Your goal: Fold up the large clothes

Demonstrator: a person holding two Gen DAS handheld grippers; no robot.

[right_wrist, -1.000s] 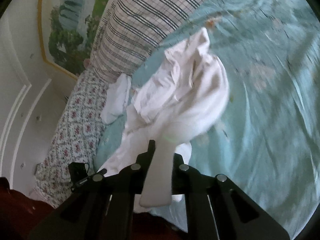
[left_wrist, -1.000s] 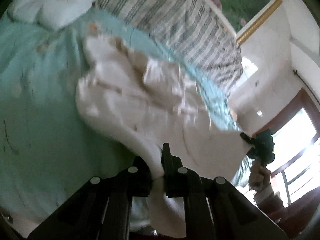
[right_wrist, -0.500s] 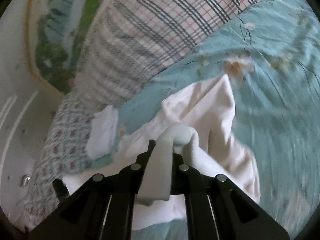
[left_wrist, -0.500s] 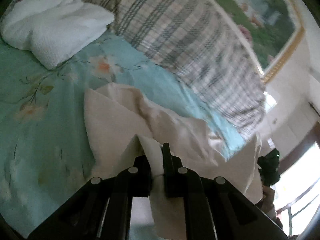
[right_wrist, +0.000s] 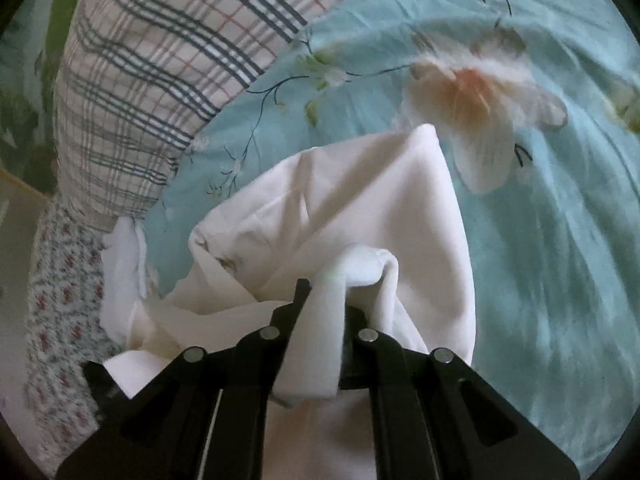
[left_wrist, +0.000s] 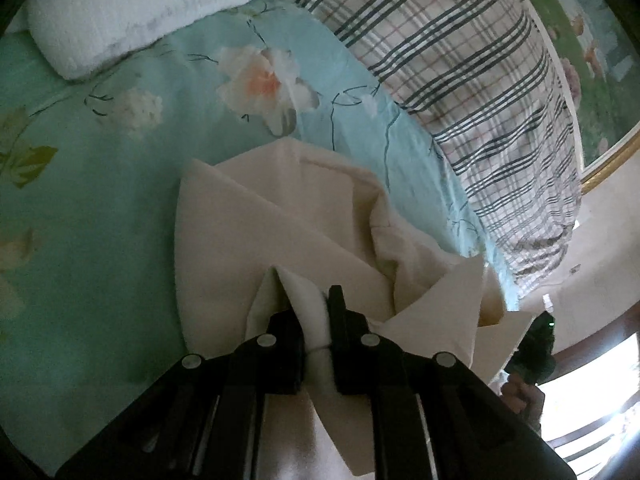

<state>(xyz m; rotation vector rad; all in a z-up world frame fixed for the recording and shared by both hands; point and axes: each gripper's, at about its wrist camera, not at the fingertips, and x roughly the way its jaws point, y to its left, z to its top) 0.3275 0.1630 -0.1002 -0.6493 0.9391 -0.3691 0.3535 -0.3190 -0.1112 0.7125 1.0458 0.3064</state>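
Observation:
A large white garment (left_wrist: 248, 232) lies bunched and doubled over on the teal flowered bed sheet (left_wrist: 80, 200). My left gripper (left_wrist: 311, 300) has a fold of the garment's edge between its fingers; the jaws are opening, and the pads still touch the cloth. In the right wrist view the same garment (right_wrist: 360, 200) is heaped low over the sheet (right_wrist: 540, 240). My right gripper (right_wrist: 326, 300) pinches a rolled strip of it that drapes over the right finger; its jaws are opening too. Both grippers point down at the bed, close to the cloth.
A plaid pillow (left_wrist: 460, 60) (right_wrist: 160, 60) lies just beyond the garment. A folded white blanket (left_wrist: 140, 4) sits at the far left. A small-flowered pillow (right_wrist: 60, 300) and a gold-framed painting (left_wrist: 600, 80) lie further off. A person's hand (left_wrist: 520, 392) shows at the right edge.
Both grippers carried the garment's edge forward toward the pillows and down to the bed. The spread cloth folded over itself. The jaws stand slightly wider than before.

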